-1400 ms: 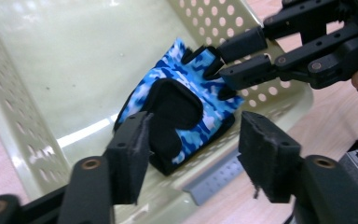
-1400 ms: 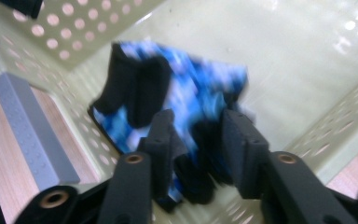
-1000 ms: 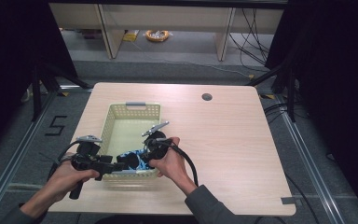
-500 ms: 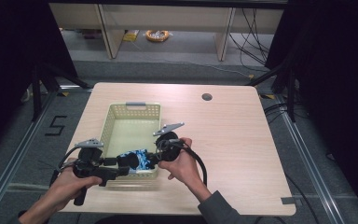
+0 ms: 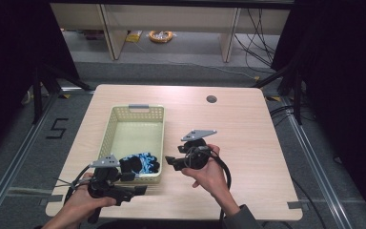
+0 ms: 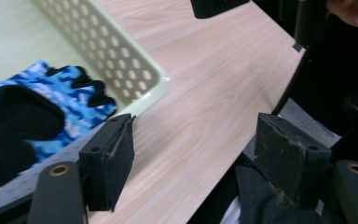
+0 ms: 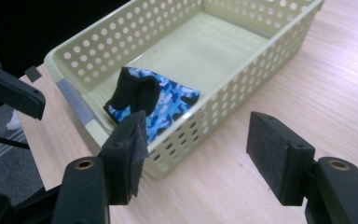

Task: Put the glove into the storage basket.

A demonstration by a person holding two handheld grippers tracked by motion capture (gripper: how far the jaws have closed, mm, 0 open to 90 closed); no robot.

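The blue camouflage glove (image 5: 140,163) lies inside the yellow basket (image 5: 134,110), at its 6 o'clock end. Both the left gripper (image 5: 134,191) and right gripper (image 5: 170,162) have just been opening their jaws and hold nothing; the placing looks done.

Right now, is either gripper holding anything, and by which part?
Nothing is held. Both the left gripper and right gripper are open; the glove lies in the basket.

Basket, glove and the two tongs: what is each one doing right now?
Basket: upright on the table, open at the top.
Glove: lying crumpled inside the basket's near end, nothing gripping it.
Left tongs: jaws just been opening, now apart, nothing between them.
Right tongs: jaws just been opening, now apart and empty, beside the basket.
Table: flat.
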